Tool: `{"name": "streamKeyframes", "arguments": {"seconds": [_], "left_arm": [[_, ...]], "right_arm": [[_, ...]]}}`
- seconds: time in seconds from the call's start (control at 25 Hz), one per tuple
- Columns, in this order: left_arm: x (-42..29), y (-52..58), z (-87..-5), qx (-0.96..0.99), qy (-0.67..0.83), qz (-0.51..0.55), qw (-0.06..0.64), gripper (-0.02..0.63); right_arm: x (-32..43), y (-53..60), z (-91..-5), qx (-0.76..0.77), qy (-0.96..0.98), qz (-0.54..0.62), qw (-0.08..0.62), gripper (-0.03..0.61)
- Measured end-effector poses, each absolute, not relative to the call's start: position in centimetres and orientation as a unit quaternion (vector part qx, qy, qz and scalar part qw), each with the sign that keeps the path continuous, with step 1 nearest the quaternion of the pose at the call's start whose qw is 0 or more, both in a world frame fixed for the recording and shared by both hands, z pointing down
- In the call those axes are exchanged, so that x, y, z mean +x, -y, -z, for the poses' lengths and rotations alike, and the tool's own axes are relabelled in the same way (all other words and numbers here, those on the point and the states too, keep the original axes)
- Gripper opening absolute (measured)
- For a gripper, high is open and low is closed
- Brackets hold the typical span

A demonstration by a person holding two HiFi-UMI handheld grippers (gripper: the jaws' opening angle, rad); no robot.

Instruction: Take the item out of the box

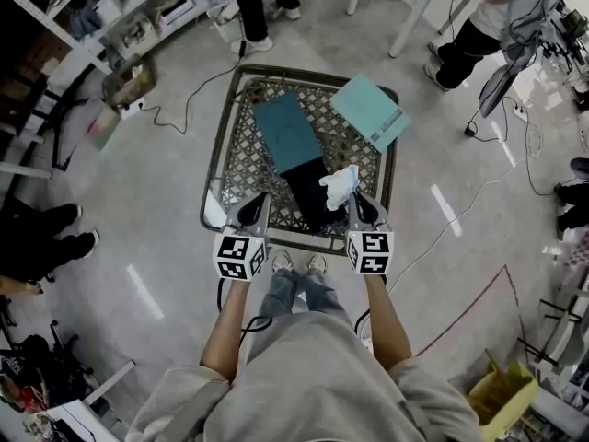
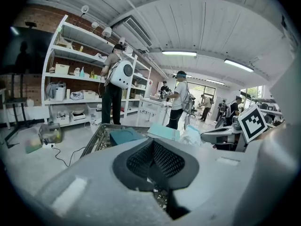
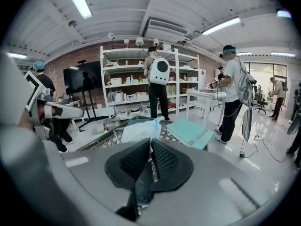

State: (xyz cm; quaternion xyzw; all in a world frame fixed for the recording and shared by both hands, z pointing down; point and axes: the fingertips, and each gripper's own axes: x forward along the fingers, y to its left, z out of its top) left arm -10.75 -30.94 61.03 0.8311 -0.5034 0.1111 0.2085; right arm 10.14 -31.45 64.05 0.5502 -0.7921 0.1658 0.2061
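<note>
1. Grey-topped person [image 1: 304, 376] fills the bottom of the head view, both arms out over the mesh table [image 1: 241, 145]
2. White wrapped item [image 1: 340, 185] sits at the tip of the right gripper [image 1: 353, 196], over the right edge of the black box [image 1: 308, 201]; can't tell if it's fully clear of the box
3. Right gripper jaws are pressed nearly together, pinching a thin fold of the item's wrap
4. Left gripper [image 1: 261, 198] jaws are pressed together with nothing between them, just beside the box's left edge
5. Dark teal lid [image 1: 287, 132] overlaps the box's far end; light teal piece [image 1: 370, 110] lies at the table's far right corner
6. Step looks like lift-out, nearly done; next move probably calls for carrying the item clear onto bare mesh with a firm pinch, since the wrap looks slippy
</note>
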Motion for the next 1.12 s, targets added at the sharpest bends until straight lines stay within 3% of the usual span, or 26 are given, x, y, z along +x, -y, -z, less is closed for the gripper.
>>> {"name": "streamKeyframes", "arguments": {"seconds": [1.12], "left_arm": [[-11.4, 36.0, -46.6, 0.847, 0.525, -0.037, 0.076, 0.005]], "right_arm": [[10.9, 36.8, -48.2, 0.576, 0.810, -0.033, 0.107, 0.011]]}}
